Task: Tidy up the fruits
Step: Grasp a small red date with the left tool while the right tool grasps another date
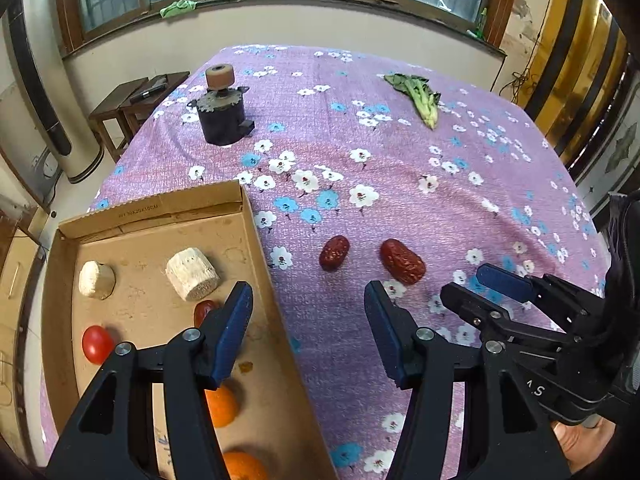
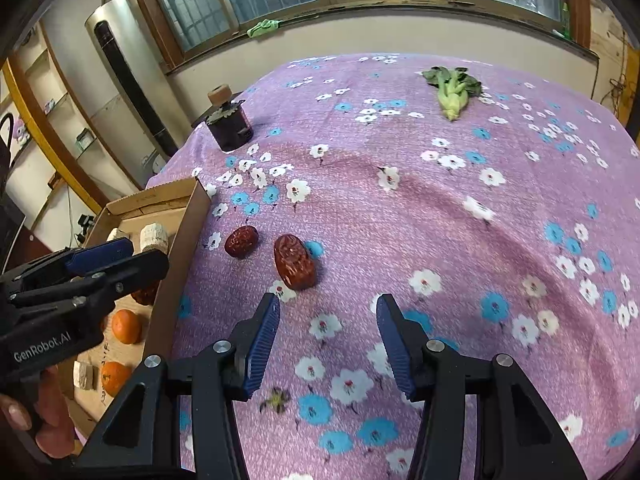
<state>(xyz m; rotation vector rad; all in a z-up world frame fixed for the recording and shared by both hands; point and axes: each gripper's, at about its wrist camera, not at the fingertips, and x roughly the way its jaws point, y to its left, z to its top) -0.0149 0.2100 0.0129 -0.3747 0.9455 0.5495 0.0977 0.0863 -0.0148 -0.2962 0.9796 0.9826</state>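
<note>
Two red dates lie on the purple floral cloth: a smaller one (image 1: 334, 253) (image 2: 241, 241) and a larger one (image 1: 402, 261) (image 2: 295, 262). A cardboard tray (image 1: 276, 312) (image 2: 180, 248) stands left of them and holds a cherry tomato (image 1: 97, 344), a third date (image 1: 205, 311), two oranges (image 1: 220, 406) (image 2: 126, 326) and white chunks (image 1: 192, 274). My left gripper (image 1: 308, 300) is open and empty, straddling the tray's right wall. My right gripper (image 2: 328, 308) is open and empty, just short of the larger date. It also shows in the left wrist view (image 1: 476, 280).
A dark motor with a tan roller (image 1: 222, 112) (image 2: 229, 124) stands at the far left of the table. A leafy green vegetable (image 1: 420, 96) (image 2: 454, 90) lies at the far right. Stools (image 1: 132, 100) stand beyond the table's left edge.
</note>
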